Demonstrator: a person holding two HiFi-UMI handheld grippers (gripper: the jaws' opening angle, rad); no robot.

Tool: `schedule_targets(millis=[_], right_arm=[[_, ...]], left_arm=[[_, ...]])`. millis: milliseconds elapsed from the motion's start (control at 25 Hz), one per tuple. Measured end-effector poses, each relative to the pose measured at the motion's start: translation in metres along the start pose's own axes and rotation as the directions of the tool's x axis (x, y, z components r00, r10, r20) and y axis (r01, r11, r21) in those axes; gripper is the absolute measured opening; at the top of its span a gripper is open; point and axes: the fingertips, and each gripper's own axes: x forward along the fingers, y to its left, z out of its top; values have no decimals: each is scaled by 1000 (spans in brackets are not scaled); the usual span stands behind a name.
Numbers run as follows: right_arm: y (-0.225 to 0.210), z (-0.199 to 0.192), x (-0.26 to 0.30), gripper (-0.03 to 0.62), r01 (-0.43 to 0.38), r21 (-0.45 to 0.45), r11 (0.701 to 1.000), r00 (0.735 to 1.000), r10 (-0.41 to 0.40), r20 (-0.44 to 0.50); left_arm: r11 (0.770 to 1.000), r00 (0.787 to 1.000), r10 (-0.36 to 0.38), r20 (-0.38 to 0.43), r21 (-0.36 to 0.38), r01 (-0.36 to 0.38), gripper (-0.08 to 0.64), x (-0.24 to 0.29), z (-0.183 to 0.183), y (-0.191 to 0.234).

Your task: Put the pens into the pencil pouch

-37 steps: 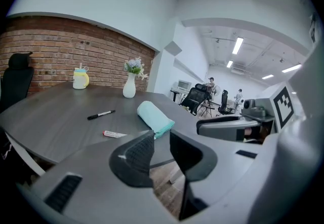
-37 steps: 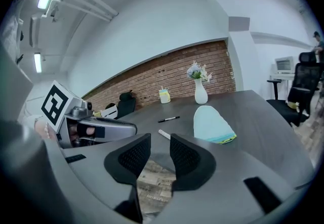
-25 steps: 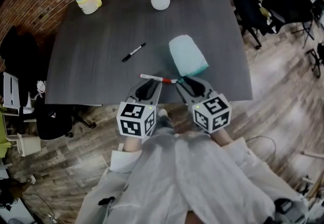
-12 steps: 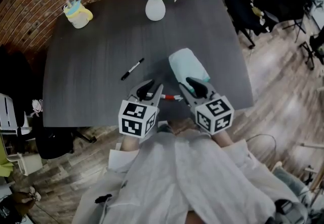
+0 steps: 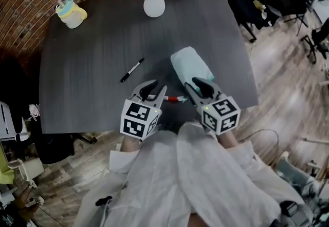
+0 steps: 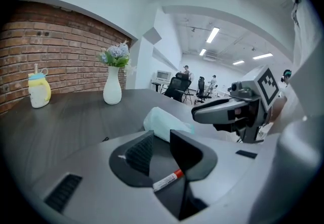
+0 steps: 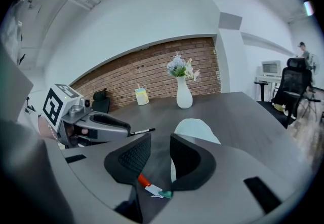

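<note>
**Red-and-white pen**: laid crosswise on the desk, close to its 6 o'clock edge, with the red end turned toward 3 o'clock. The pencil pouch is set at 1 o'clock of it. A teal tab at the pouch's near end is seen just beside the pen's red end. A black pen is left at 10 o'clock, well apart from both.

**Grippers:** the pen is bracketed from the near side. The left gripper is brought over the white barrel and the right gripper over the red end and the pouch's tab. In each gripper view the fingers are shown standing well apart. The pen lies on the desk in the gap and is pressed by no pad, so nothing is gripped by either tool. This arrangement is judged to serve a split of work: the pen to be picked by the left, the pouch's mouth to be steadied by the right.

**Clearance:** little desk is left behind the pen at 6 o'clock. Bare surface is offered from 9 to 12 o'clock, as far as the vase and the yellow cup at the far edge.
</note>
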Motion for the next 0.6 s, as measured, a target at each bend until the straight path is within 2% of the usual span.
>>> schedule_targets(millis=[200, 400, 600], right_arm=[[-10, -4, 1, 98, -15, 10, 1000, 1000, 15, -12], [-21, -9, -3, 98, -42, -3, 999, 998, 41, -55], [-33, -13, -6, 98, -58, -36, 998, 993, 54, -103]], left_arm=[[997, 998, -16, -59, 73, 21, 80, 9, -11, -7], [989, 986, -37, -163, 134, 59, 80, 18, -30, -19], [961, 963, -16, -268, 263, 89, 87, 24, -47, -27]])
